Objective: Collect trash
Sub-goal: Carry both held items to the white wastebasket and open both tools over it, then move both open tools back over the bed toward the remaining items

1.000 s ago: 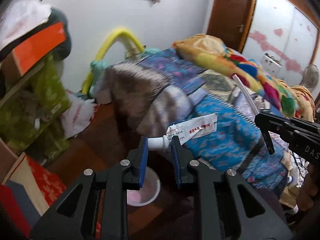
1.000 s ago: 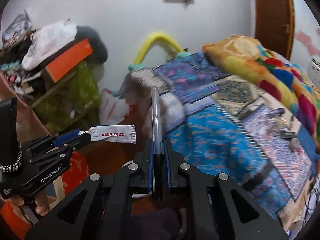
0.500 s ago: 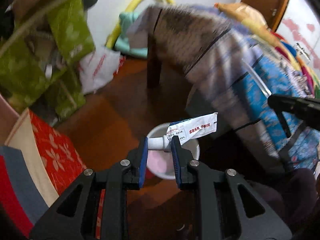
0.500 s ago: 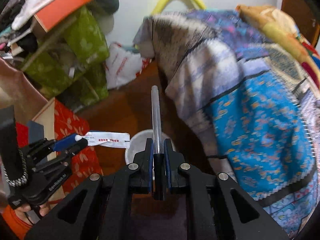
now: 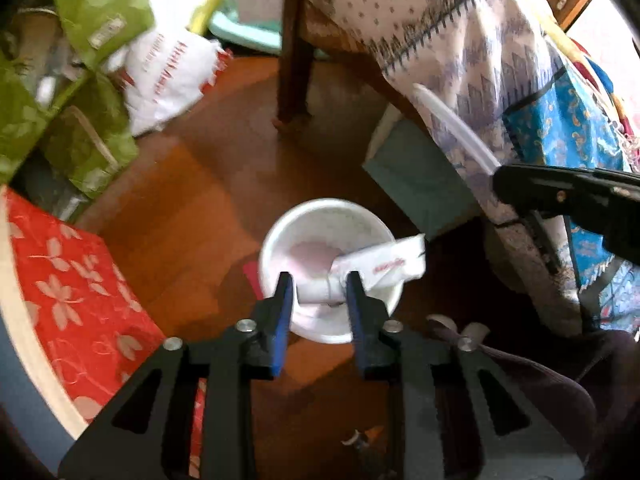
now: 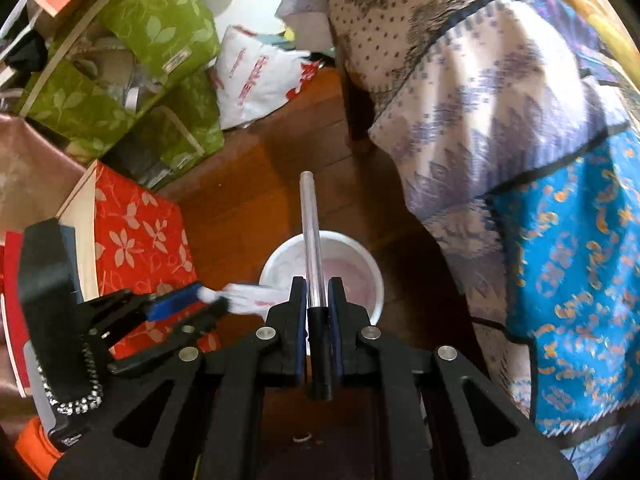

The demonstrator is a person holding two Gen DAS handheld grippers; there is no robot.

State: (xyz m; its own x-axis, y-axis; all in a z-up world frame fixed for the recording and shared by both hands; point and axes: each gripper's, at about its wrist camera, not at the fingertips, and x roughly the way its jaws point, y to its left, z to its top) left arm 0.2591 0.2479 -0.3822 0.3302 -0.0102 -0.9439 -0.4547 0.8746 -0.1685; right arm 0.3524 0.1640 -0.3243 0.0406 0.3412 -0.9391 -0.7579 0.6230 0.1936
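Tube (image 5: 380, 266) cap blurred between fingers (image 5: 285, 300)

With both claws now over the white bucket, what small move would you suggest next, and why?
Probably let the tube drop fully clear of the left claw: its fingers look parted, the tube hangs above the white bucket. The right claw, gripping the pen, can release afterwards.

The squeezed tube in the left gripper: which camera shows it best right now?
The left wrist view: the tube sits centre frame, its cap between the left gripper fingers, above the white bin. The right wrist view shows it only as a blurred white shape, partly hidden behind the right gripper.
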